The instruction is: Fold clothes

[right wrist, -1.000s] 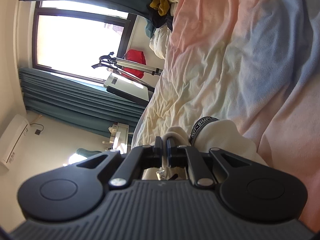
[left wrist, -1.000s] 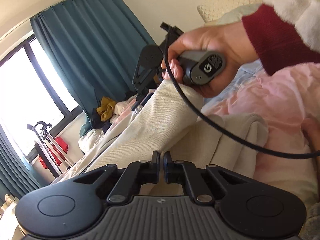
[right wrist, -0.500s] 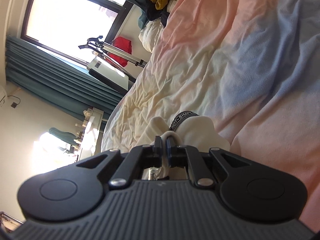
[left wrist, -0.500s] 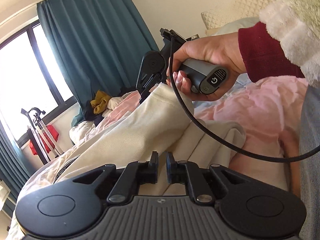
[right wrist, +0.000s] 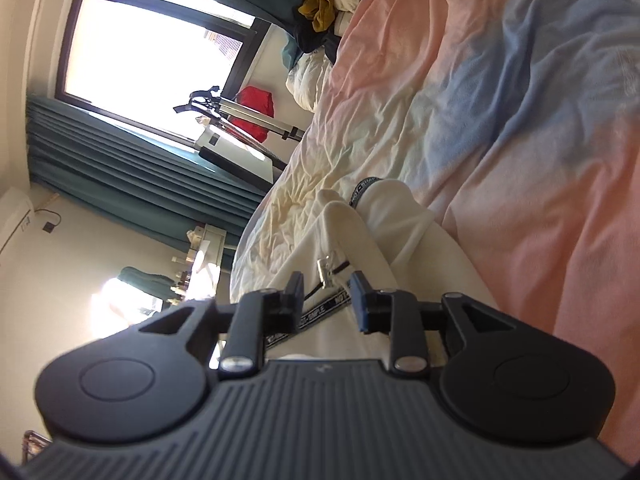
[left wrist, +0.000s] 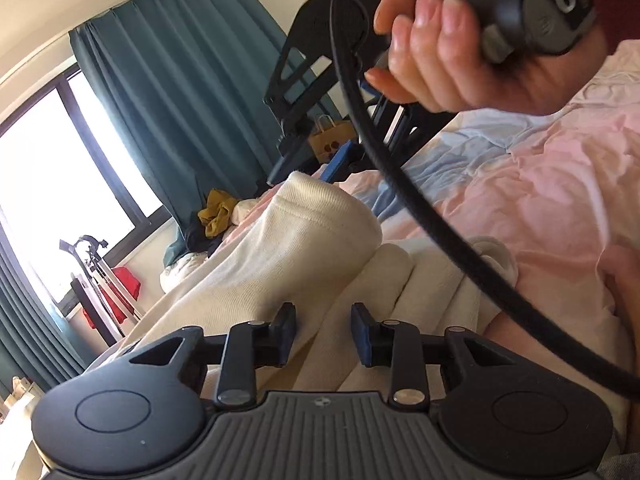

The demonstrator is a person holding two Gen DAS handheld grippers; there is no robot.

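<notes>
Both grippers just let go — left gripper and right gripper now parted, empty; cream garment dropped on bed — fold laid.

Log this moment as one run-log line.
task: fold clothes | left gripper: open over cream garment | right gripper: open, garment's zipper pull between fingers | surface: pink-blue bedsheet

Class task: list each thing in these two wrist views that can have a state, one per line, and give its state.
Left gripper: open, over the garment.
Right gripper: open, over the zip.
Cream garment: partly folded, lying on the bed.
Zip pull: loose, not gripped.
Bedsheet: wrinkled.
Curtain: drawn aside, window uncovered.
</notes>
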